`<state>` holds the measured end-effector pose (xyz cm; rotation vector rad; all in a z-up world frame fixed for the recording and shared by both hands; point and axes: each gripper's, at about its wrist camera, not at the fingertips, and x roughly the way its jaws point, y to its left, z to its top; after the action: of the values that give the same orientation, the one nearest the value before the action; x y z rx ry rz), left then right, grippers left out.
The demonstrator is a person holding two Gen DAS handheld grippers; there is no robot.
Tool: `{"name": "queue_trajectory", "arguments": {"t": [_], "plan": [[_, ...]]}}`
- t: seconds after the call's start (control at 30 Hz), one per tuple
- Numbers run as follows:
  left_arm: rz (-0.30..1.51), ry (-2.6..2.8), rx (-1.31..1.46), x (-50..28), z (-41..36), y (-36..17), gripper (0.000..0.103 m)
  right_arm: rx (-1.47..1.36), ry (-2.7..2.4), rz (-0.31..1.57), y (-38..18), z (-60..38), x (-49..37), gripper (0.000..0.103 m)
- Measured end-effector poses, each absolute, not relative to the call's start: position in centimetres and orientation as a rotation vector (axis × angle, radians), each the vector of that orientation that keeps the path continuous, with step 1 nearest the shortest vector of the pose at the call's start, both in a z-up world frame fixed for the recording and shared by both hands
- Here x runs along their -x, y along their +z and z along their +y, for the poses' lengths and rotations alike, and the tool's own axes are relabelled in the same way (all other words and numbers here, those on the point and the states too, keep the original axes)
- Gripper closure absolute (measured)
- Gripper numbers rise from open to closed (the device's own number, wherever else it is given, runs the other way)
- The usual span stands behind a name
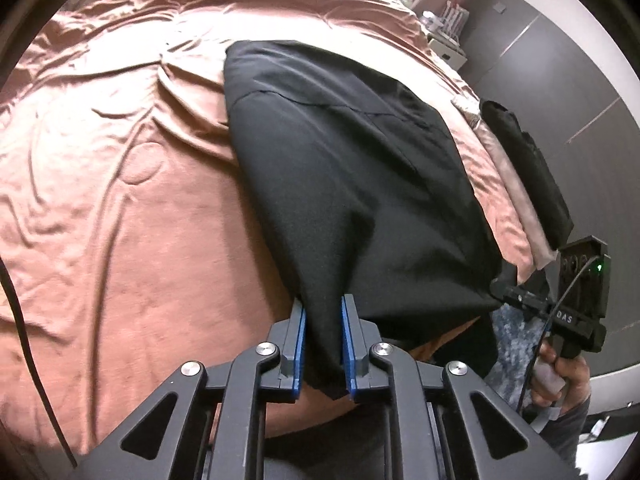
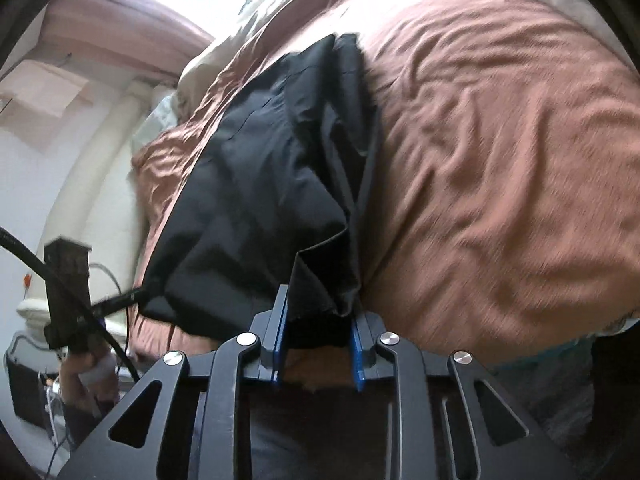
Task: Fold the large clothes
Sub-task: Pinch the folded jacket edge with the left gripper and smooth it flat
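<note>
One black garment (image 1: 352,168) lies on the bed, running from the near edge up toward the middle of the cover. One brown bed cover (image 1: 120,208) carries it. Two grippers are in view: the left gripper (image 1: 323,344) and the right gripper (image 2: 318,344), each with two blue-padded fingers, four fingers in all, and each pair closed on the garment's near edge. From the left wrist view, one more dark folded piece (image 1: 532,176) sits at the bed's right edge, apart from the garment. One hand (image 1: 560,376) shows there, holding the other gripper's handle. One black cable (image 1: 24,320) crosses the cover's left edge
</note>
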<state>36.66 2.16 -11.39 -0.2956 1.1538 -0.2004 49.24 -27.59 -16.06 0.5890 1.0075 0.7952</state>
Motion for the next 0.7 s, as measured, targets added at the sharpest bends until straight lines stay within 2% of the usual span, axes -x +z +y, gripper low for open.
{"name": "queue_trajectory", "arguments": {"t": [0.13,0.2,0.23,0.3,0.33,0.37,0.43,0.47,0.7], "plan": [[1.186,-0.208,0.267,-34.8,3.1,-11.8,0.086,-0.552,0.854,1.053,-16.8,-26.5,-47.6,0.079],[1.222,-0.215,0.262,-34.6,3.3,-12.5,0.081,-0.545,0.839,1.057,-17.0,-26.8,-47.5,0.076],[1.241,-0.208,0.267,-34.8,3.3,-13.0,0.076,-0.540,0.824,1.057,-17.0,-27.1,-47.7,0.069],[1.265,-0.213,0.306,-35.2,4.0,-13.7,0.074,-0.554,0.803,1.063,-16.9,-28.0,-48.3,0.052],[1.264,-0.220,0.334,-35.5,4.6,-13.8,0.071,-0.556,0.789,1.055,-16.7,-28.5,-48.6,0.040],[1.257,-0.223,0.347,-35.7,4.9,-13.8,0.064,-0.551,0.773,1.035,-16.2,-28.9,-48.9,0.034],[1.228,-0.217,0.378,-36.2,6.0,-13.5,0.050,-0.544,0.774,1.016,-15.5,-29.3,-49.5,0.034],[1.213,-0.211,0.389,-36.6,6.5,-13.4,0.049,-0.546,0.780,1.015,-15.2,-29.4,-50.1,0.034],[1.170,-0.190,0.474,-40.2,9.3,-13.8,0.049,-0.543,0.798,1.008,-14.3,-28.2,-54.2,0.033]]}}
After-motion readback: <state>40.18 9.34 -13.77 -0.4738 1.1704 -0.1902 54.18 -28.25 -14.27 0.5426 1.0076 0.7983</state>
